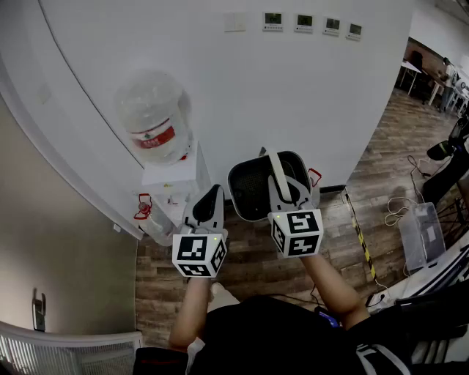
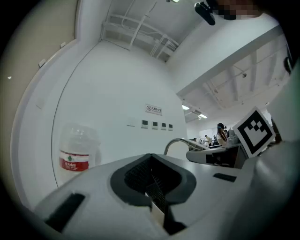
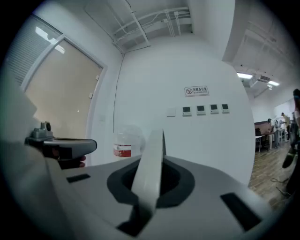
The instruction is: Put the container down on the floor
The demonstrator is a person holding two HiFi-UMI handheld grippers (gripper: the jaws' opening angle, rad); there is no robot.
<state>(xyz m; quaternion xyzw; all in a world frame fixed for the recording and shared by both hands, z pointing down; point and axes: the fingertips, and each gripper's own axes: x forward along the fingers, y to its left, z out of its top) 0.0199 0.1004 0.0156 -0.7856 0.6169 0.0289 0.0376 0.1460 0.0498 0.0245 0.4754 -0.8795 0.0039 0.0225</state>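
The person stands facing a white wall w/ a gripper in each hand; the right gripper [image 1: 286,192] has its jaws pinched tight on the white handle [image 3: 151,159] of the black container [image 1: 249,187], the strip running up btwn the two jaws in the right gripper view; the container hangs out in front of the person, up off the wood floor [image 1: 256,264], its open top turned toward the head camera and the handle arching across it; from above it sits over the spot where wall meets floor, just right of the water dispenser [image 1: 176,176]; the left gripper [image 1: 210,196] is beside it on the dispenser side, apart from the container, jaws closed together w/ nothing btwn them, only the dark ribbed pads meeting in the left gripper view; both marker cubes face up at the head camera, left cube [image 1: 198,254] a bit lower in the picture than the right cube [image 1: 297,232]; the dispenser stands against the wall w/ a clear water bottle [image 1: 154,113], red label, upside down on top; a row of small wall panels [image 1: 304,22] is higher up the wall; a yellow-black tape strip [image 1: 359,227] runs across the floor to the right, and further right lie loose cables and a clear plastic box [image 1: 418,234].
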